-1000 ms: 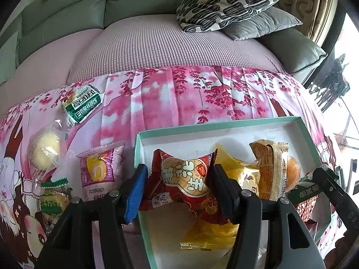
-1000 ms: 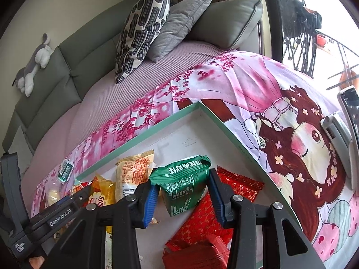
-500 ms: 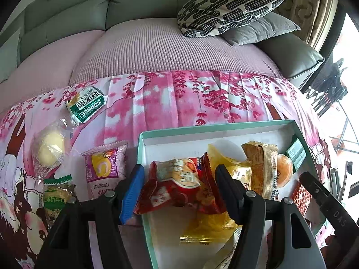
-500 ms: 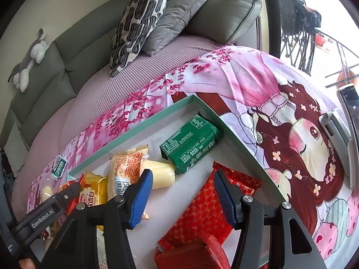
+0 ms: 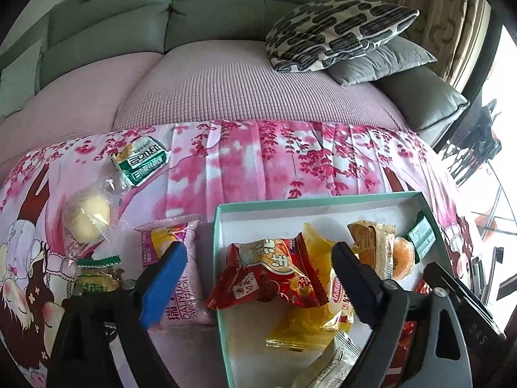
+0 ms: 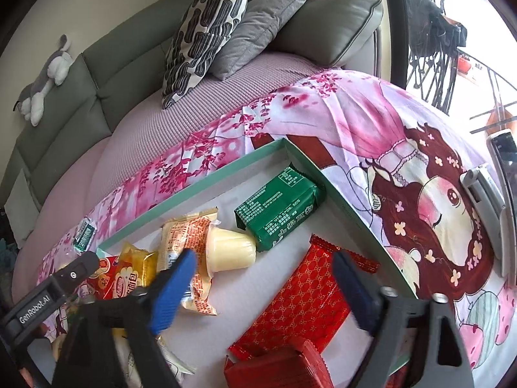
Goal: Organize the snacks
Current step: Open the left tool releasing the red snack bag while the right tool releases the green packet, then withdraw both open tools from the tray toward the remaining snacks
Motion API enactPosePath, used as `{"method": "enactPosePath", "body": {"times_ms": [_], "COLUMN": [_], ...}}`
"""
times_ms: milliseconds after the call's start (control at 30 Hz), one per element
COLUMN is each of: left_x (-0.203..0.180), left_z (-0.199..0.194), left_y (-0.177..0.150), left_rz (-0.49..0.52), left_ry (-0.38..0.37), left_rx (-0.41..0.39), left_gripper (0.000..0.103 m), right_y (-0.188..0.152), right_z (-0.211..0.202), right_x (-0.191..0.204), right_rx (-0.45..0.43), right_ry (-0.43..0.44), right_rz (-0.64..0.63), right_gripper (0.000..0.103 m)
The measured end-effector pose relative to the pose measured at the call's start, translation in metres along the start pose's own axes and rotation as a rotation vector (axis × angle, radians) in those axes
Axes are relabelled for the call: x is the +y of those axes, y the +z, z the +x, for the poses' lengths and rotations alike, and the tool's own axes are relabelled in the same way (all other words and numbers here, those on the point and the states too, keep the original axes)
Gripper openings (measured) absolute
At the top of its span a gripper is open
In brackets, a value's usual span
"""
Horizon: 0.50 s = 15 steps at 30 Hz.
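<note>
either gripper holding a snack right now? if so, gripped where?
Nothing held. Left gripper just opened; the red snack pack lies free in the box. Right gripper just opened, empty.

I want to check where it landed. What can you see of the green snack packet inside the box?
The green snack packet is a block-shaped pack in glossy dark green wrapper with white print, sealed and seemingly intact. It lies flat on the white floor in the far corner of the teal-rimmed box, its far end close against the box wall. Its near end lies against the pale jelly cup. Nothing grips it.
</note>
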<state>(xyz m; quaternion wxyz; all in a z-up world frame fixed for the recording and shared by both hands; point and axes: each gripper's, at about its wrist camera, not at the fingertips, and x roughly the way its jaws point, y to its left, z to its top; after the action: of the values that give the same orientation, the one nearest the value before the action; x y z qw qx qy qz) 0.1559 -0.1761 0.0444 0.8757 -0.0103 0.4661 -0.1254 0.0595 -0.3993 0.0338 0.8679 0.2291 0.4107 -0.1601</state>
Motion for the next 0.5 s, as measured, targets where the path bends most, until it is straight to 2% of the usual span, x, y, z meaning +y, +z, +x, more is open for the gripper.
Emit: {"method": "enactPosePath", "body": {"times_ms": [67, 500], "left_x": [0.0015, 0.0064], "left_z": [-0.0002, -0.0027], "left_y": [-0.0004, -0.0026], "left_rz": [-0.005, -0.023], "left_ry": [0.014, 0.036], "left_rx": [-0.008, -0.012], "left_gripper": [0.101, 0.101], "right_y": [0.0000, -0.0012], "right_z": [-0.0020, -0.0053], "right_x": [0.0006, 0.0035], "right_rx": [-0.009, -0.006], "right_ry": [-0.001, -0.025], "right_rz": [-0.008, -0.033], "right_gripper": [0.103, 0.103]}}
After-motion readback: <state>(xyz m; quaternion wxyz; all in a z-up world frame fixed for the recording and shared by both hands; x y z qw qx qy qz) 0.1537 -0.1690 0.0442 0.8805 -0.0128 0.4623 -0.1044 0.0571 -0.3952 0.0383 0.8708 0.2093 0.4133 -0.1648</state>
